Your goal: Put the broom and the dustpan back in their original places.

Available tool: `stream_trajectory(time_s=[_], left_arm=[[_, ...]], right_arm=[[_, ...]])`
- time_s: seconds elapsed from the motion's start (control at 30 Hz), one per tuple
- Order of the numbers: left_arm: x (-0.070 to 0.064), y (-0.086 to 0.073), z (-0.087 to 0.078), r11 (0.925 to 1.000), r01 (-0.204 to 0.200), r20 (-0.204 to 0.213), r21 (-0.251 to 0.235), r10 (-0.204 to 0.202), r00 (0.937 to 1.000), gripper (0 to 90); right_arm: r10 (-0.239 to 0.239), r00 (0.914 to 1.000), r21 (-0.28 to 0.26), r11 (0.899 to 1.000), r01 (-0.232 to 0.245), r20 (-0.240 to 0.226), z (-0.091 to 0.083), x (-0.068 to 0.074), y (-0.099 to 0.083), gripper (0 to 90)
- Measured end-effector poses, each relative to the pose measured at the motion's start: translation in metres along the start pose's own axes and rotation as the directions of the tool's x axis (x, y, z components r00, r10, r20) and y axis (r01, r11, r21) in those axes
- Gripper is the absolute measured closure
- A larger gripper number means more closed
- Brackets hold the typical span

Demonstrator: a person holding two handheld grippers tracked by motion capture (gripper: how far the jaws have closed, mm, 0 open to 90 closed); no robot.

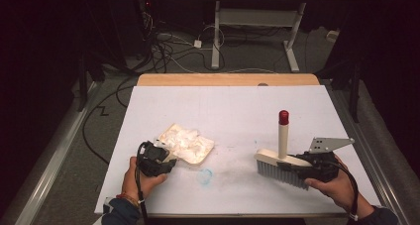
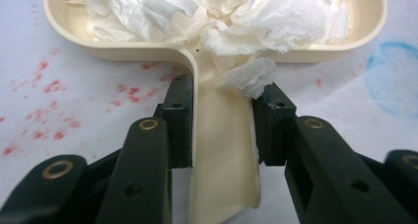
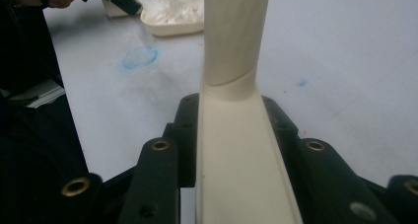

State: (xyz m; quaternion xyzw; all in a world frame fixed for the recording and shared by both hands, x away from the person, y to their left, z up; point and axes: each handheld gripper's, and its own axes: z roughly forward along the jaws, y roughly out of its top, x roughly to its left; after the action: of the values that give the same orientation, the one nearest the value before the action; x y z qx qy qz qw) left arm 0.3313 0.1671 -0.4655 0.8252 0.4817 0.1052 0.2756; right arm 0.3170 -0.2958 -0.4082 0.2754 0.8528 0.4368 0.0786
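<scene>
While gripped, dustpan handle sits between left fingers.

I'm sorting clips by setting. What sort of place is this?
Probably a lab or recording workspace: a white-covered table, loose cables on the grey floor behind, and a metal-legged desk in a dark room.
</scene>
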Motion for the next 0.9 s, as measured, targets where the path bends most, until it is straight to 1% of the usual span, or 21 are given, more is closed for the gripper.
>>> stream_trajectory(time_s=[0.03,0.13,0.2,0.23,0.3,0.33,0.37,0.4,0.43,0.5,0.6,0.63,0.7,0.73,0.8,0.9], left_arm=[[0.002,-0.001,0.000,1.0000,0.008,-0.004,-0.002,-0.008,1.0000,62.8],[0.007,-0.002,-0.001,0.9995,0.030,-0.019,-0.012,-0.030,0.9994,62.8],[0.011,-0.003,-0.001,0.9988,0.045,-0.030,-0.019,-0.046,0.9985,62.8],[0.012,-0.003,-0.001,0.9981,0.056,-0.037,-0.025,-0.057,0.9977,62.8],[0.016,-0.004,-0.001,0.9967,0.075,-0.049,-0.030,-0.076,0.9959,62.8],[0.018,-0.005,-0.001,0.9959,0.085,-0.053,-0.032,-0.087,0.9948,62.8],[0.020,-0.005,-0.001,0.9948,0.095,-0.051,-0.036,-0.097,0.9940,62.7],[0.021,-0.005,-0.001,0.9935,0.106,-0.050,-0.041,-0.108,0.9929,62.7],[0.022,-0.005,0.000,0.9933,0.109,-0.054,-0.040,-0.111,0.9924,62.8],[0.022,-0.004,0.001,0.9921,0.116,-0.065,-0.047,-0.119,0.9908,62.7],[0.022,-0.001,0.004,0.9907,0.128,-0.066,-0.045,-0.131,0.9891,62.7],[0.021,-0.001,0.005,0.9912,0.125,-0.066,-0.042,-0.128,0.9896,62.7],[0.019,0.000,0.007,0.9907,0.129,-0.081,-0.043,-0.132,0.9878,62.6],[0.019,0.001,0.007,0.9897,0.136,-0.080,-0.044,-0.140,0.9870,62.5],[0.019,0.001,0.008,0.9878,0.147,-0.077,-0.050,-0.151,0.9856,62.3],[0.018,0.001,0.009,0.9858,0.159,-0.075,-0.056,-0.162,0.9838,61.6]], right_arm=[[0.005,1.0000,0.004,1.000,-0.005,0.003,0.002,-0.001,0.000,67.9],[0.036,0.9991,0.011,0.999,-0.036,-0.022,0.004,-0.006,0.001,67.8],[0.042,0.9991,0.017,0.999,-0.042,-0.008,0.006,-0.009,0.002,67.8],[0.055,0.9984,0.016,0.998,-0.055,-0.009,0.008,-0.011,0.002,67.8],[0.065,0.9979,0.019,0.998,-0.065,0.006,0.011,-0.015,0.002,67.8],[0.079,0.9968,0.021,0.997,-0.079,0.007,0.012,-0.016,0.003,67.8],[0.081,0.9967,0.019,0.997,-0.081,0.003,0.014,-0.018,0.003,67.8],[0.086,0.9962,0.022,0.996,-0.087,0.012,0.014,-0.020,0.003,67.8],[0.089,0.9958,0.021,0.996,-0.090,0.021,0.016,-0.021,0.004,67.8],[0.101,0.9947,0.022,0.995,-0.102,0.019,0.017,-0.025,0.005,67.7],[0.111,0.9933,0.026,0.993,-0.111,0.034,0.020,-0.028,0.006,67.6],[0.109,0.9933,0.025,0.994,-0.110,0.038,0.020,-0.029,0.006,67.5],[0.117,0.9922,0.029,0.993,-0.118,0.043,0.020,-0.030,0.006,67.4],[0.113,0.9925,0.031,0.993,-0.114,0.047,0.020,-0.031,0.005,67.3],[0.130,0.9902,0.031,0.991,-0.132,0.050,0.018,-0.033,0.005,67.1],[0.142,0.9884,0.033,0.989,-0.144,0.055,0.016,-0.037,0.004,66.8]])
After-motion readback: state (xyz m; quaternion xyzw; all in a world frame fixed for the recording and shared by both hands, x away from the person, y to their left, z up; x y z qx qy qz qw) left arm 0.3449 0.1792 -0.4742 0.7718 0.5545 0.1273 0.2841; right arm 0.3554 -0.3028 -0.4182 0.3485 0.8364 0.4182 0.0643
